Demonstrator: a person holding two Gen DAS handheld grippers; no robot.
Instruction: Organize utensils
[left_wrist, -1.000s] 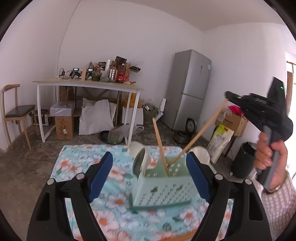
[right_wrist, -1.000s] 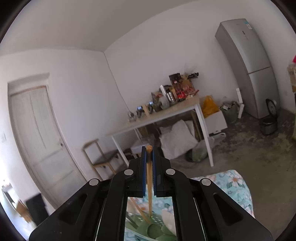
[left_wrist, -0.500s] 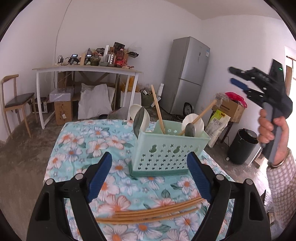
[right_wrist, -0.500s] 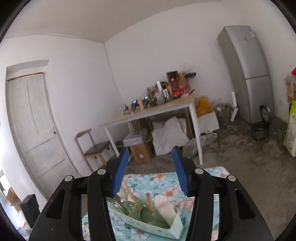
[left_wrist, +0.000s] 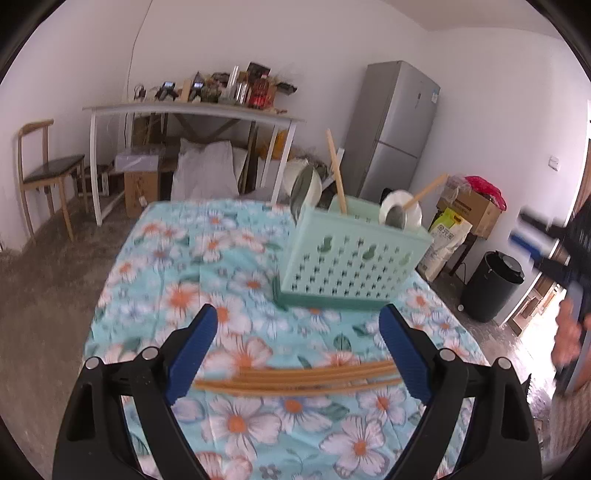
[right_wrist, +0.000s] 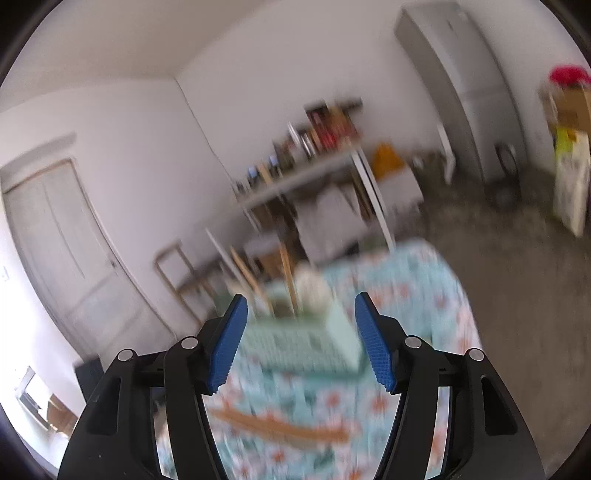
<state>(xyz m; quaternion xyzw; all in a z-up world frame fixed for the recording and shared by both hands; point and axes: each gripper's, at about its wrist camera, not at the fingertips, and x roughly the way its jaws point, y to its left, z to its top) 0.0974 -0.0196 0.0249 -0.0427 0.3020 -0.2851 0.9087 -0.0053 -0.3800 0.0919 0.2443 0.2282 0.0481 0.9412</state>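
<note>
A mint green utensil caddy (left_wrist: 354, 258) stands on the flowered tablecloth (left_wrist: 177, 295). It holds two upright wooden chopsticks (left_wrist: 336, 173) and white and grey spoons (left_wrist: 400, 214). Several loose chopsticks (left_wrist: 295, 376) lie in a row on the cloth just in front of my left gripper (left_wrist: 298, 325). That gripper's jaws are opening wide, with nothing between them. My right gripper (right_wrist: 301, 306), blurred, looks at the caddy (right_wrist: 306, 339) from the side. Its jaws are opening and empty, above the loose chopsticks (right_wrist: 280, 428). In the left wrist view the right gripper (left_wrist: 535, 240) hovers at the right edge.
Behind the table are a cluttered white desk (left_wrist: 192, 109), a wooden chair (left_wrist: 44, 166), a grey fridge (left_wrist: 399, 133), cardboard boxes (left_wrist: 469, 206) and a black bin (left_wrist: 491, 288). A closed door (right_wrist: 55, 240) is on the left wall.
My right gripper let go of the chopstick, which now stands in the caddy, then opened and dropped lower. My left gripper sank toward the loose chopsticks on the cloth.
</note>
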